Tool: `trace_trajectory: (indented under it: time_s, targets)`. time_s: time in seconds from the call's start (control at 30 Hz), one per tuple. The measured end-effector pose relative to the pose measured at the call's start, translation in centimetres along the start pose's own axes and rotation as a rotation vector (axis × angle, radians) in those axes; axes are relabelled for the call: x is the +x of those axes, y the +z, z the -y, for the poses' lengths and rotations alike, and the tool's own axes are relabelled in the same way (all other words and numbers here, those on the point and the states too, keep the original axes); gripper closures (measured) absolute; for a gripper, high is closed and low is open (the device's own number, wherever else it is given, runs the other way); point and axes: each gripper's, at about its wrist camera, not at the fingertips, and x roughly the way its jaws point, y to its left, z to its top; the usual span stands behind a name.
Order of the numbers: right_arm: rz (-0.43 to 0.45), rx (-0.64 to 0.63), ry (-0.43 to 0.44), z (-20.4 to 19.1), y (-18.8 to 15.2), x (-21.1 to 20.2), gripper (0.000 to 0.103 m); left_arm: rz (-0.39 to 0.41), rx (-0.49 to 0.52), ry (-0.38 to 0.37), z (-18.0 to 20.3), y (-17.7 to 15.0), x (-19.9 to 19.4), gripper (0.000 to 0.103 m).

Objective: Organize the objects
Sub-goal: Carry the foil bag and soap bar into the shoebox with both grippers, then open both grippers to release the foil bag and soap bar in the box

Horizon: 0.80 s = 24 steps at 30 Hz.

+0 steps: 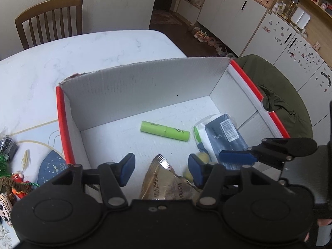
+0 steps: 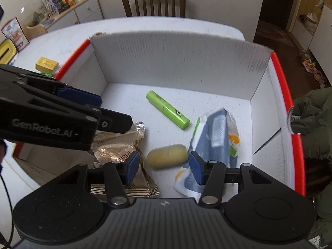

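Both claws wide and empty, right claw [image 2: 164, 167] over yellow pod [image 2: 167, 156], left claw [image 1: 160, 169] over foil packet [image 1: 166, 186], red-rimmed box [image 2: 284, 95] floor mostly bare.

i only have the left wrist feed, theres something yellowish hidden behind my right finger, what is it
Observer: The right wrist view shows it whole: a pale yellow oval object lying on the box floor, between the gold snack bag and the blue-and-white packet.
Operator: is the right gripper holding it
Observer: No. The right gripper is open above it, fingers either side, nothing clamped.
Operator: anything left outside the box on the far left
Observer: Yes, a small yellow box sits on the table beyond the red edge, out of your view.
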Motion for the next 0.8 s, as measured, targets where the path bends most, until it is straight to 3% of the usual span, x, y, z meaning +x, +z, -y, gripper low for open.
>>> trace_trajectory:
  time_s: [0.07, 0.8]
  targets:
    - [0.016, -0.009, -0.001, -0.1, 0.0, -0.8, 0.045, 0.010, 0.004, 0.001, 0.1, 0.0, -0.4, 0.047]
    - [0.196, 0.090, 0.106, -1.5, -0.8, -9.7, 0.043, 0.201, 0.057, -0.043, 0.7, -2.8, -10.1, 0.041]
